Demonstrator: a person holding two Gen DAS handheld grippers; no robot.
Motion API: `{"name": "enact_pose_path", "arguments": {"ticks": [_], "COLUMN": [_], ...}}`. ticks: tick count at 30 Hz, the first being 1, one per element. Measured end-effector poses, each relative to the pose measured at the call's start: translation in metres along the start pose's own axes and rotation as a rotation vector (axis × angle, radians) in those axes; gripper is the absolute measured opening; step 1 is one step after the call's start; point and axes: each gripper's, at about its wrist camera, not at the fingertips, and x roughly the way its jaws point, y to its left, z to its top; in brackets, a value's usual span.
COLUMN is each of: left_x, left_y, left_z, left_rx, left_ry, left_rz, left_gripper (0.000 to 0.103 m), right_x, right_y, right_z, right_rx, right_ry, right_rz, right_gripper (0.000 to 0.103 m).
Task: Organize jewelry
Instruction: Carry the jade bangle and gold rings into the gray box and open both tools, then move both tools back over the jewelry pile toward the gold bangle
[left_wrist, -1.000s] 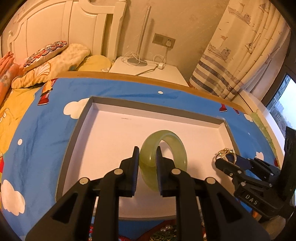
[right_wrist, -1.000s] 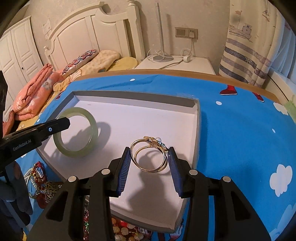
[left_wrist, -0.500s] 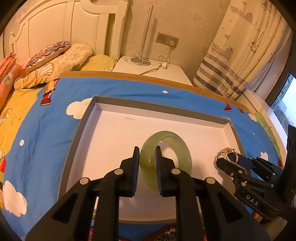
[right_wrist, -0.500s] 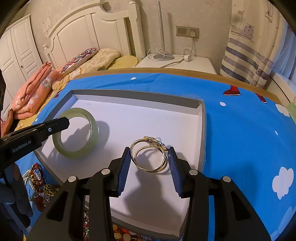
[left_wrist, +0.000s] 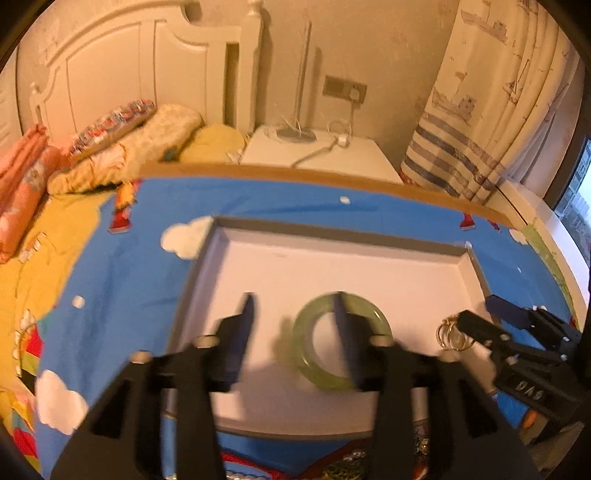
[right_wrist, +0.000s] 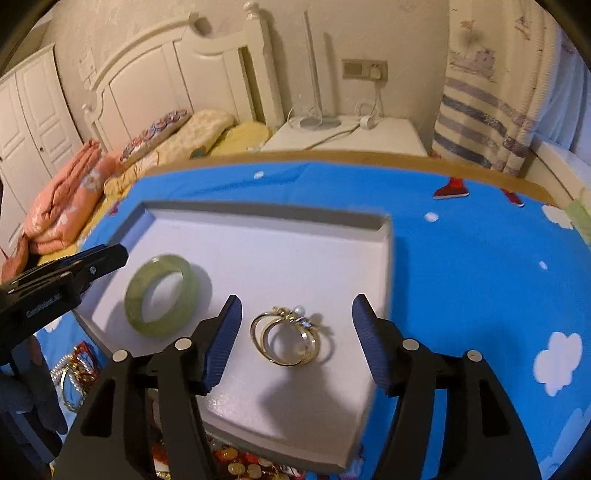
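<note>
A green jade bangle (left_wrist: 341, 345) lies in the white tray (left_wrist: 280, 269); it also shows in the right wrist view (right_wrist: 160, 295) at the tray's left. My left gripper (left_wrist: 295, 332) is open above the tray, its right finger crossing in front of the bangle. A gold double-ring bracelet (right_wrist: 286, 336) with a pearl lies on the tray (right_wrist: 295, 251) between the open fingers of my right gripper (right_wrist: 297, 339). In the left wrist view the bracelet (left_wrist: 452, 334) sits at the tip of the right gripper (left_wrist: 491, 325).
The tray rests on a blue cloud-print cloth (right_wrist: 480, 258). A pile of beaded jewelry (right_wrist: 74, 365) lies off the tray's near-left edge, with more at the near edge (right_wrist: 251, 469). A bed with pillows (left_wrist: 110, 147) and a nightstand (left_wrist: 314, 155) stand behind.
Both grippers have opened. The jade bangle has left the left gripper and now lies flat in the tray; the gold bracelet has left the right gripper and lies on the tray.
</note>
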Motion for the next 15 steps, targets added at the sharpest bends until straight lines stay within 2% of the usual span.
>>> {"name": "enact_pose_path", "arguments": {"ticks": [2,4,9,12,15], "left_x": [-0.008,-0.016,-0.042,-0.06,-0.076], "left_y": [0.001,0.003,0.014,0.03,0.054], "left_z": [0.004,0.008,0.012,0.008,-0.005], "left_rx": [0.01,0.023,0.062,0.073,0.046], "left_ry": [-0.013,-0.02,-0.039,-0.052,-0.052], "left_rz": [0.013,0.026,0.057,0.083,0.072], "left_gripper": [0.06,0.073,0.089,0.094,0.097], "right_x": [-0.009,-0.017,-0.044,-0.054,-0.059], "right_y": [-0.003,-0.005,-0.003,-0.001,0.004], "right_z": [0.004,0.007,0.006,-0.002,-0.017], "right_rx": [0.002,0.004,-0.017,-0.026,-0.032], "right_ry": [-0.016,-0.029,-0.073,-0.079,-0.07], "right_rz": [0.001,0.004,0.015,0.031,0.055], "right_gripper": [0.061,0.061,0.063,0.067,0.068]}}
